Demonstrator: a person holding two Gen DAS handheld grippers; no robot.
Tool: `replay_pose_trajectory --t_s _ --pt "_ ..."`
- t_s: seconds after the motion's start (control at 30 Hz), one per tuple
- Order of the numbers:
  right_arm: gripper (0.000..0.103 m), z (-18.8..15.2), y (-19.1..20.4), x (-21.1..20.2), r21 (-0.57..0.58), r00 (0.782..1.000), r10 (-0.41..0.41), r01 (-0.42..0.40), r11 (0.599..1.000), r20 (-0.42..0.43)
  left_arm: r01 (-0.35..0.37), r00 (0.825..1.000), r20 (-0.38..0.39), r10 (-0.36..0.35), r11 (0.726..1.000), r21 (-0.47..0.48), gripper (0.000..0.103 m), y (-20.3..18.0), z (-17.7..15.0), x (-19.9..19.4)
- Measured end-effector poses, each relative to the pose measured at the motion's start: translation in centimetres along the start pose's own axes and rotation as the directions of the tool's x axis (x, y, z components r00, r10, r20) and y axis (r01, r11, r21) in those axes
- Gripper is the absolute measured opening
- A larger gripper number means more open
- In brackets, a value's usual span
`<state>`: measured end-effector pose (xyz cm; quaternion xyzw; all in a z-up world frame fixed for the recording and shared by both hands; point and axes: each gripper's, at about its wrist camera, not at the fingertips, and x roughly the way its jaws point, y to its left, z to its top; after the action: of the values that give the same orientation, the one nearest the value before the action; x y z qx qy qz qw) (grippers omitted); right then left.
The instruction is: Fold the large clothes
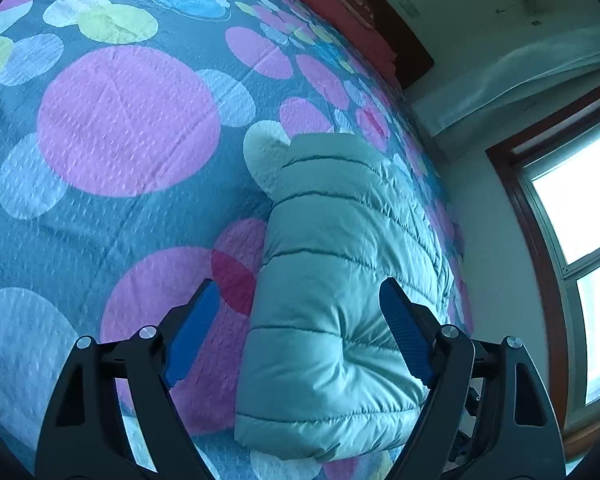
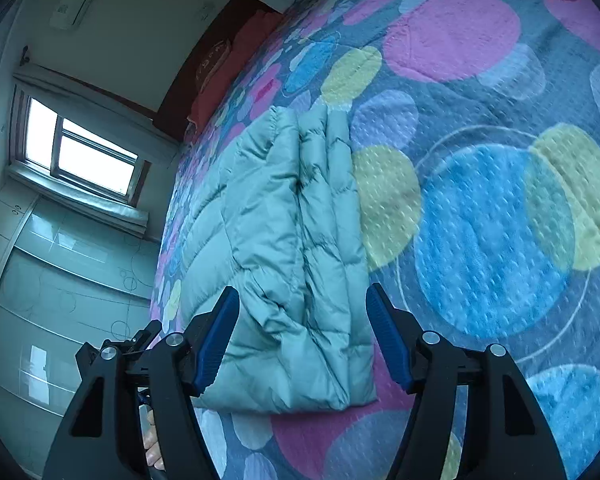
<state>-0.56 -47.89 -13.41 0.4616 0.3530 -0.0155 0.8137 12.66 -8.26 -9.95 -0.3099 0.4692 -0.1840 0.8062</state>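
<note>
The pale green quilted jacket (image 1: 336,280) is seen folded into a narrow, compact bundle lying flat on the bed's circle-patterned bedspread (image 1: 128,120), near the edge toward the window (image 2: 80,156). Left gripper (image 1: 300,332) and right gripper (image 2: 302,336) are held just above its near end, fingers spread wide and gripping nothing, presumably so the finished fold is left undisturbed.

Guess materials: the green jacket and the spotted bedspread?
Jacket: likely thin nylon or polyester shell over puffy fill; slight sheen, stitched horizontal baffles, fine crinkles. Bedspread: looks like matte quilted cotton or blend; dimpled stitch texture, printed circles, fold creases.
</note>
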Motion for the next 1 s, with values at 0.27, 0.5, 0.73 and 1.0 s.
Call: replay_pose_trajectory --t_s 0.27,0.5,0.73,1.0 --pt "0.066 2.2 1.6 3.8 0.012 0.999 -0.015 0.015 1.000 0.035 0.056 0.998 -0.036 -0.059 0.995 -0.080 0.086 -0.2 0.8 3.3" --pt "0.073 2.2 -0.1 7.3 0.075 0.999 -0.043 0.043 0.996 0.003 0.052 0.990 -0.124 -0.071 0.987 -0.150 0.088 0.9 0.0 6.6" --pt "0.060 2.2 -0.9 9.1 0.052 1.000 0.025 -0.024 0.998 -0.013 0.081 0.985 -0.143 -0.098 0.989 -0.125 0.084 0.5 0.2 8.0" --pt "0.033 1.8 -0.9 11.0 0.067 0.992 0.116 -0.113 0.991 -0.046 0.110 0.981 -0.152 -0.123 0.990 -0.091 0.060 0.2 0.4 8.3"
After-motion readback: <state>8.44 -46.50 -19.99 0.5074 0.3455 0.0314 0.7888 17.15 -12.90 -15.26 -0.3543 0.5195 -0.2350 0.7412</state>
